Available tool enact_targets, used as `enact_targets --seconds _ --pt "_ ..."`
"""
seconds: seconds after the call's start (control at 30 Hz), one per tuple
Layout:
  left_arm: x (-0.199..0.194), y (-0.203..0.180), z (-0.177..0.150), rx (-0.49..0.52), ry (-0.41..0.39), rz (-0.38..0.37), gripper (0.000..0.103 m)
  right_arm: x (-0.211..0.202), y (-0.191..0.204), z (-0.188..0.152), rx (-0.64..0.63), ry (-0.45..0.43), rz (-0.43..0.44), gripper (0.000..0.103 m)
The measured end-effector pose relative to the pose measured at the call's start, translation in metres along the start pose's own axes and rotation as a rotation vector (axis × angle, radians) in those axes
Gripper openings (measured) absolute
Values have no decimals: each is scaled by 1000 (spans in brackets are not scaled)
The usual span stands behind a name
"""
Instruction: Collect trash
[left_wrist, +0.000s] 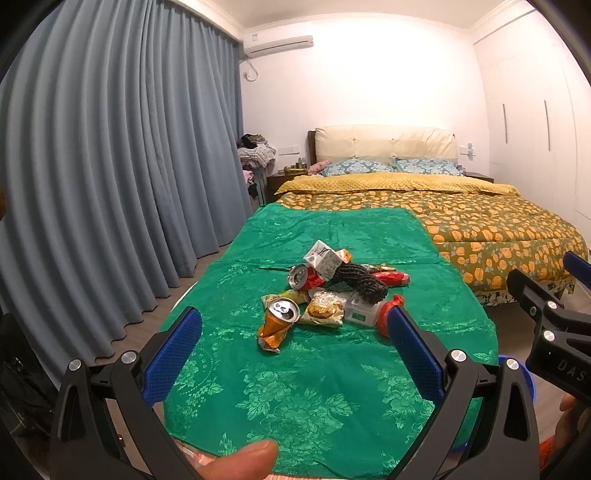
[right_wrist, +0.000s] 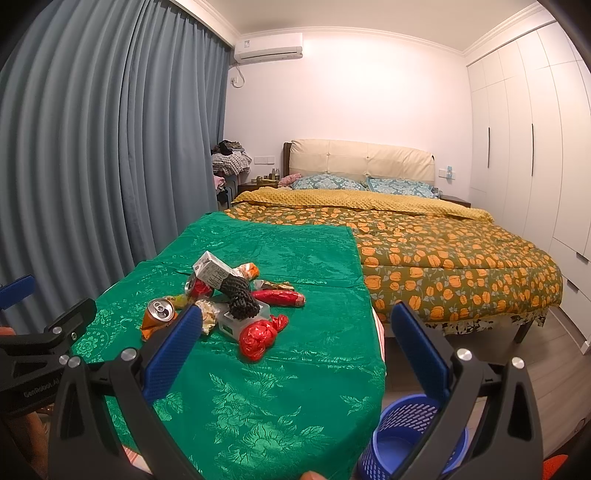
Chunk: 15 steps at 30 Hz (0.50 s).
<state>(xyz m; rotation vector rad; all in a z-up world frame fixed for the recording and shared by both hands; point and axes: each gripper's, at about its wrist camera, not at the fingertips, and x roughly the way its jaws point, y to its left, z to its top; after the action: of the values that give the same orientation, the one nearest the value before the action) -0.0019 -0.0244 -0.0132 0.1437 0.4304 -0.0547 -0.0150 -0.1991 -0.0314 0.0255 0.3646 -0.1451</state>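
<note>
A heap of trash lies mid-table on the green cloth (left_wrist: 314, 387): a crushed orange can (left_wrist: 277, 321), a red can (left_wrist: 304, 277), a white carton (left_wrist: 323, 258), a black knitted piece (left_wrist: 360, 282), a gold snack packet (left_wrist: 323, 312), a white plastic box (left_wrist: 360, 314) and a crumpled red bag (right_wrist: 260, 334). My left gripper (left_wrist: 295, 325) is open, short of the heap, framing the orange can. My right gripper (right_wrist: 295, 321) is open too, above the table's right edge, holding nothing. A blue mesh bin (right_wrist: 402, 435) stands on the floor below the table's right side.
A bed (right_wrist: 424, 251) with an orange-patterned quilt butts against the far end of the table. Grey-blue curtains (left_wrist: 110, 184) run along the left. White wardrobes (right_wrist: 535, 147) fill the right wall. Wooden floor (right_wrist: 554, 362) shows to the right of the bin.
</note>
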Motion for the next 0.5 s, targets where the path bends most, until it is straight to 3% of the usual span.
enact_targets --seconds 0.2,0.37,0.5 --pt "20 -3 -9 33 103 7 99 3 -2 -4 17 4 -5 99" --pt "40 11 -29 -9 148 -4 99 15 -4 -13 21 17 6 99" --pt "73 33 -55 -59 258 -54 99 41 -8 -28 39 76 16 98"
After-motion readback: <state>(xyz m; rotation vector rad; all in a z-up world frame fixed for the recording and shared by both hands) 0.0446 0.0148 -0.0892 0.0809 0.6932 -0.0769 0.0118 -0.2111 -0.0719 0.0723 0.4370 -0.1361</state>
